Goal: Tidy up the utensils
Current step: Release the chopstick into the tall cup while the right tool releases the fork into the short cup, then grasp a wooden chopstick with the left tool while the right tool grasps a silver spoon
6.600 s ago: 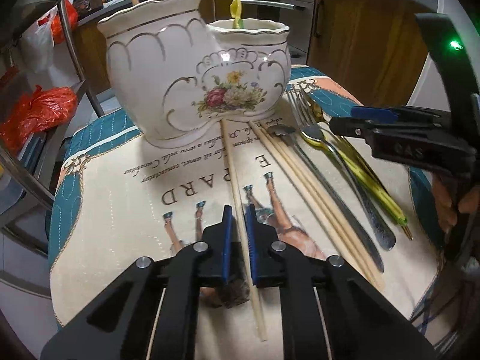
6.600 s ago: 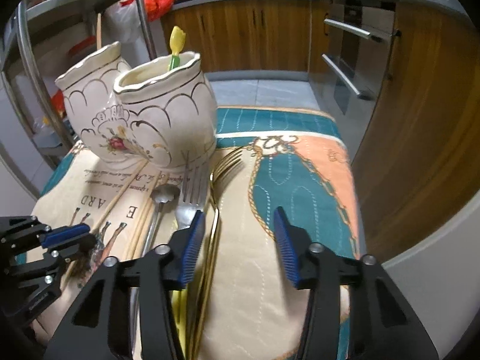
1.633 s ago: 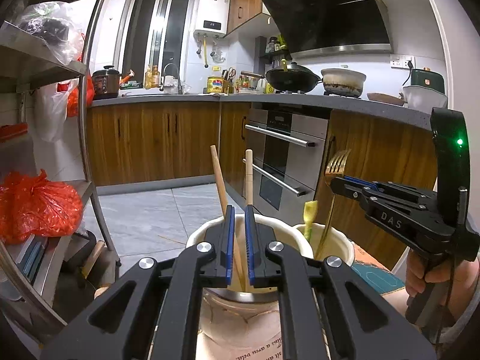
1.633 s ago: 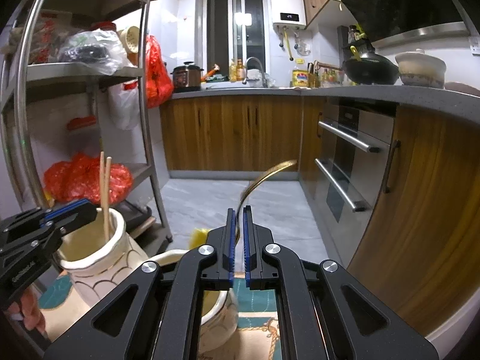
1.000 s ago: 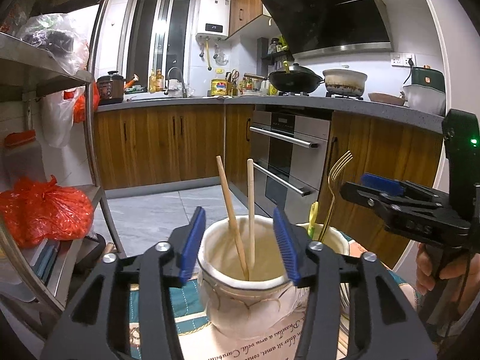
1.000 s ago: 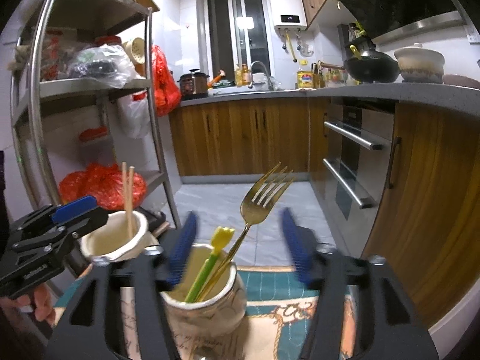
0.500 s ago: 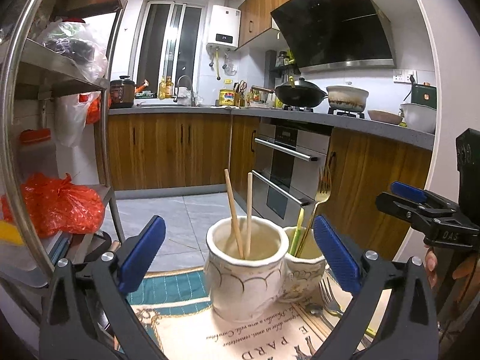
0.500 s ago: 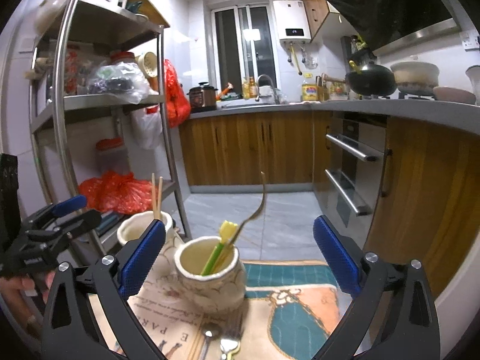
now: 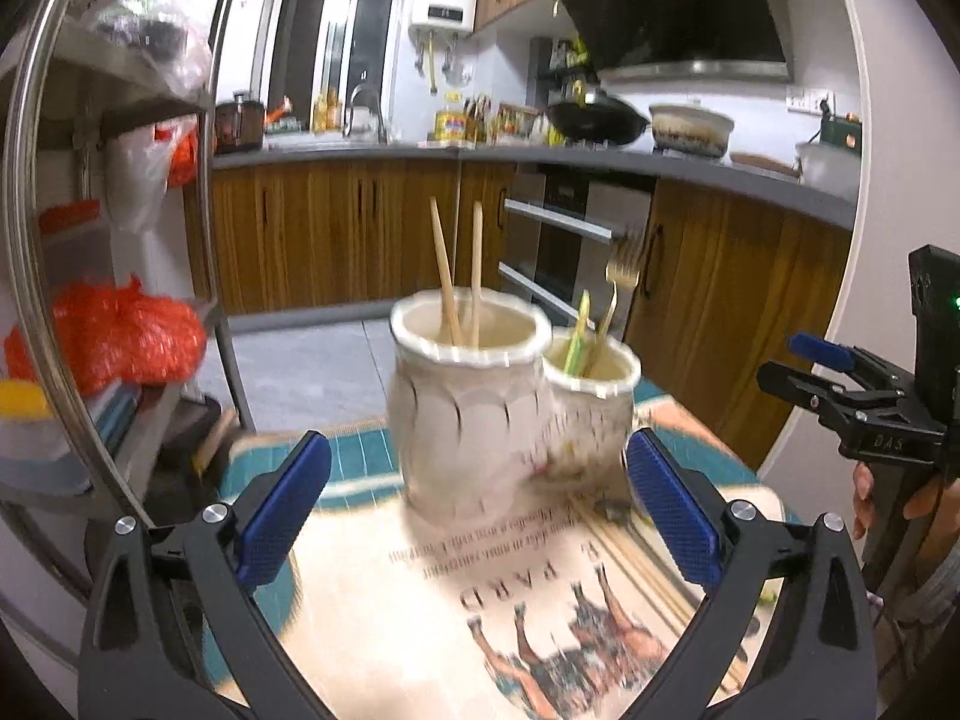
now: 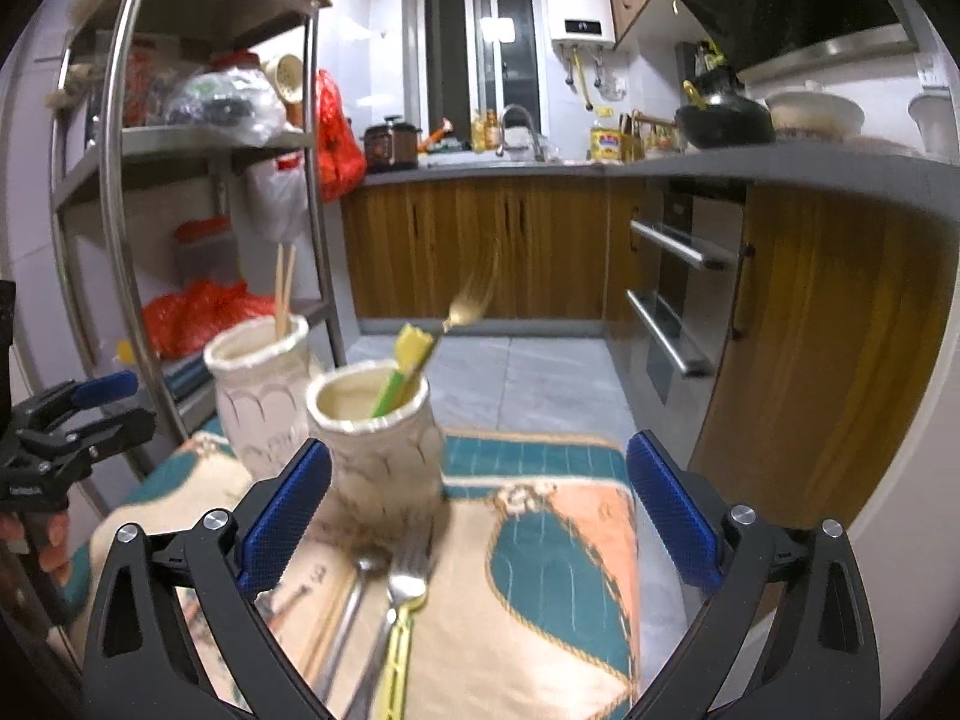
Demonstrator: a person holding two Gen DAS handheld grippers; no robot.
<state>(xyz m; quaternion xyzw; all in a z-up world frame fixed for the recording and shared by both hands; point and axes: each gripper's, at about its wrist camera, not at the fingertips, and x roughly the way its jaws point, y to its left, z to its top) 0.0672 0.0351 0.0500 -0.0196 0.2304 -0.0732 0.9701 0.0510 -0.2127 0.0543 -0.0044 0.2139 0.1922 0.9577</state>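
Left tongs (image 9: 477, 510) spread wide, nothing between the pads, just finished opening. Right tongs (image 10: 477, 510) likewise spread wide and empty, also just opened. Two pale chopsticks (image 9: 459, 282) upright in the larger white vase (image 9: 468, 408). Gold fork (image 10: 474, 300) and a yellow-green utensil (image 10: 402, 378) leaning in the smaller vase (image 10: 384, 450), touching the larger one's side. Silver fork (image 10: 408, 576) and spoon (image 10: 360, 576) flat on the patterned cloth (image 10: 540, 570) covering the surface, near the smaller vase.

Black fingers (image 9: 198, 564) with blue textured pads (image 9: 282, 507), silver screws (image 9: 213, 513).
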